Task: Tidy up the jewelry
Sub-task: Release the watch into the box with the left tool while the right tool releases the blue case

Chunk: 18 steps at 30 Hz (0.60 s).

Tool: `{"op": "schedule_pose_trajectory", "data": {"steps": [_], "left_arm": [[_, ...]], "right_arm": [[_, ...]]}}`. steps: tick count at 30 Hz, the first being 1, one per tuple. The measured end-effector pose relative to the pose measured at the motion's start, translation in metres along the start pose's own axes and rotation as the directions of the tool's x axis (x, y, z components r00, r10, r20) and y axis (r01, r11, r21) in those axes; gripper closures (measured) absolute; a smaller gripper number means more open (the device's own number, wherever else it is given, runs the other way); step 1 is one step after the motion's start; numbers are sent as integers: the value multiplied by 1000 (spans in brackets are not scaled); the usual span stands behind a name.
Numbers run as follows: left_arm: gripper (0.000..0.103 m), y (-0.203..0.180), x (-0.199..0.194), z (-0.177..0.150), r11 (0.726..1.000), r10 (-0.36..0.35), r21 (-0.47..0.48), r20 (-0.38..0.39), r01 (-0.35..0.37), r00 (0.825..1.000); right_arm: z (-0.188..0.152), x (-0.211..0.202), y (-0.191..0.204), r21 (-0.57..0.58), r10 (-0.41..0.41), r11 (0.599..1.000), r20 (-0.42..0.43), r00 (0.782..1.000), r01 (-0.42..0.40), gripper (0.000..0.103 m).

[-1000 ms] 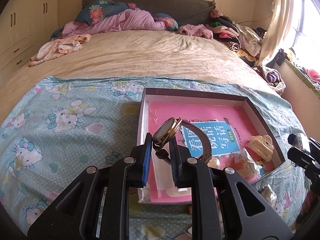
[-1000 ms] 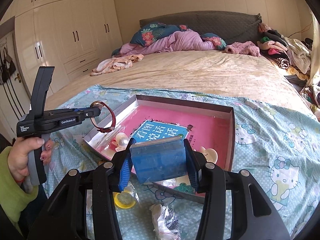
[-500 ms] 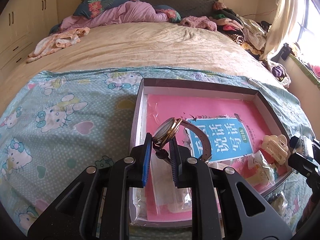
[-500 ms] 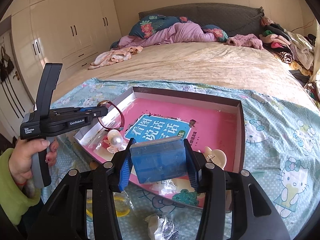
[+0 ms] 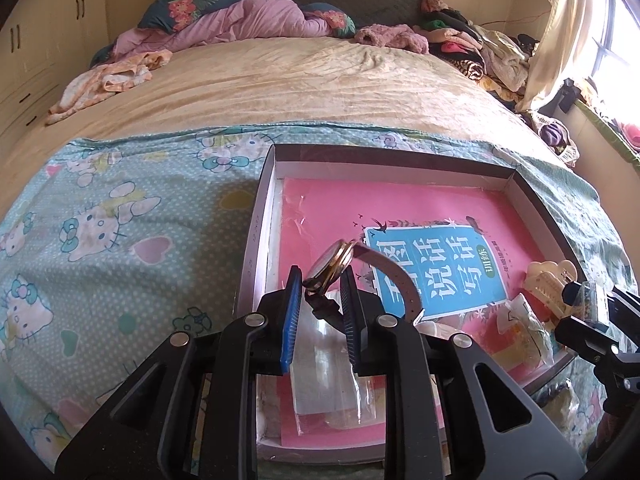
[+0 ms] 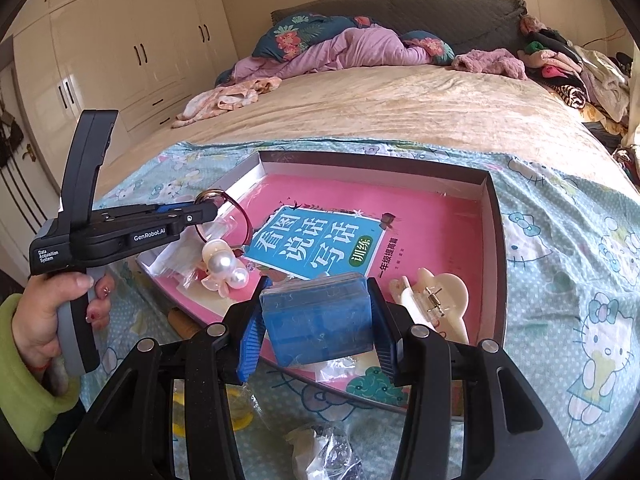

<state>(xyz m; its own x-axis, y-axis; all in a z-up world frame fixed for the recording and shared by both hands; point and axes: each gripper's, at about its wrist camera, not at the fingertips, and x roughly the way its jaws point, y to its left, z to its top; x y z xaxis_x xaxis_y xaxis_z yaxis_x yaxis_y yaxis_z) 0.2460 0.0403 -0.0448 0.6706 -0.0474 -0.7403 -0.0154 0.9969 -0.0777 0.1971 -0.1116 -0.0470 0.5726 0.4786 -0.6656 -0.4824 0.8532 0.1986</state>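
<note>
My left gripper (image 5: 320, 296) is shut on a gold-rimmed wristwatch (image 5: 332, 264) with a brown strap, held above the near left part of a shallow grey box (image 5: 256, 240) lined with a pink book. In the right wrist view the same watch (image 6: 224, 208) hangs from the left gripper (image 6: 208, 210). My right gripper (image 6: 316, 320) is shut on a small blue box (image 6: 320, 316) above the grey box's (image 6: 494, 216) near edge. A cream hair claw (image 6: 432, 300) and a pearl hair clip (image 6: 222, 268) lie in the box.
The box sits on a Hello Kitty sheet (image 5: 120, 232) across a beige bed (image 5: 300, 80). Loose plastic bags (image 6: 320, 452) and a yellow item (image 6: 240, 412) lie on the sheet in front of the box. Clothes pile at the bed's right (image 5: 480, 52). Wardrobes stand left (image 6: 120, 52).
Both grippers have moved forward and lower over the box, each keeping its hold. The box looks nearer and larger in both views.
</note>
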Motion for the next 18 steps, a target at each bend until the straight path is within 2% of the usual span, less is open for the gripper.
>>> {"op": "schedule_pose_trajectory", "data": {"steps": [2,18], "left_arm": [[83,-1,-1,0,1000,-1,2,4,1,1000],[64,-9,-28,-6,999,-25,21,47,24,999]], "right_arm": [[-2,1,-2,7,-2,1000,-4,1000,2,58],[-11,1,-10,29,-42,999,-23,999,42,57]]}}
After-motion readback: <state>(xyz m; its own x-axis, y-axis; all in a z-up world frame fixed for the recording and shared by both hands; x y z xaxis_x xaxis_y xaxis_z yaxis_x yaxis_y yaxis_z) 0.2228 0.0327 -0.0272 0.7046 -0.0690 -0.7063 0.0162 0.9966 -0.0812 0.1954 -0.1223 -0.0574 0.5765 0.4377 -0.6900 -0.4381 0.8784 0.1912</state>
